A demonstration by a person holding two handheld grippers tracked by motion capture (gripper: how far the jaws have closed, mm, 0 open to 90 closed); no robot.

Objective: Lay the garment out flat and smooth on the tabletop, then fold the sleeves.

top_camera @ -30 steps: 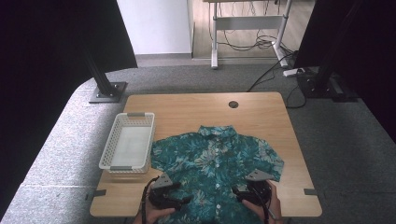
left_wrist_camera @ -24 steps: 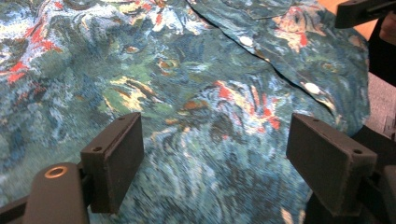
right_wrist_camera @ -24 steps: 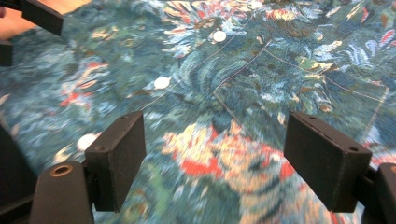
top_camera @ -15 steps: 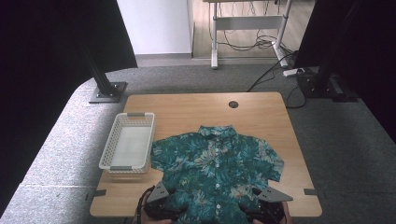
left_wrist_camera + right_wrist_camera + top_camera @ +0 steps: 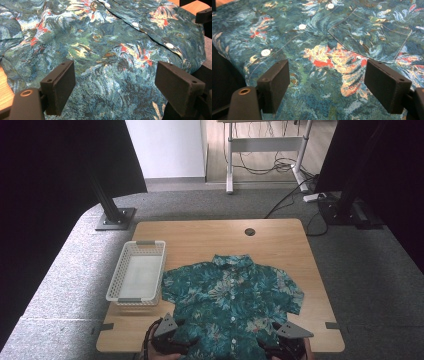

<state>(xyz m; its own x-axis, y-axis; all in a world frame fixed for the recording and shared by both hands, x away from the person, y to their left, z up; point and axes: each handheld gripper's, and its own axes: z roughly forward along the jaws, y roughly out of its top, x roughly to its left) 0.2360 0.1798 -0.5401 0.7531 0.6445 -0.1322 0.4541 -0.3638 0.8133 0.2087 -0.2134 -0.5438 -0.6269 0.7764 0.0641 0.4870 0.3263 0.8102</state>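
Observation:
A teal floral short-sleeved shirt (image 5: pixel 231 300) lies spread flat, front up and buttoned, on the wooden table (image 5: pixel 210 237), collar away from me and hem at the near edge. My left gripper (image 5: pixel 167 339) hovers over the hem's left part, jaws wide apart over the cloth (image 5: pixel 110 57) with nothing between them. My right gripper (image 5: pixel 289 342) is over the hem's right part, also open above the fabric (image 5: pixel 329 62) just below the chest pocket (image 5: pixel 372 35). White buttons (image 5: pixel 302 26) run along the placket.
A white mesh basket (image 5: pixel 136 277), holding nothing, stands at the table's left edge, touching the shirt's left sleeve. A round cable hole (image 5: pixel 250 231) is at the far middle. Grey carpet surrounds the table; black stand legs and cables lie beyond.
Both grippers have drawn back toward the near edge of the table, from over the shirt's lower body to its hem. The shirt has not visibly moved.

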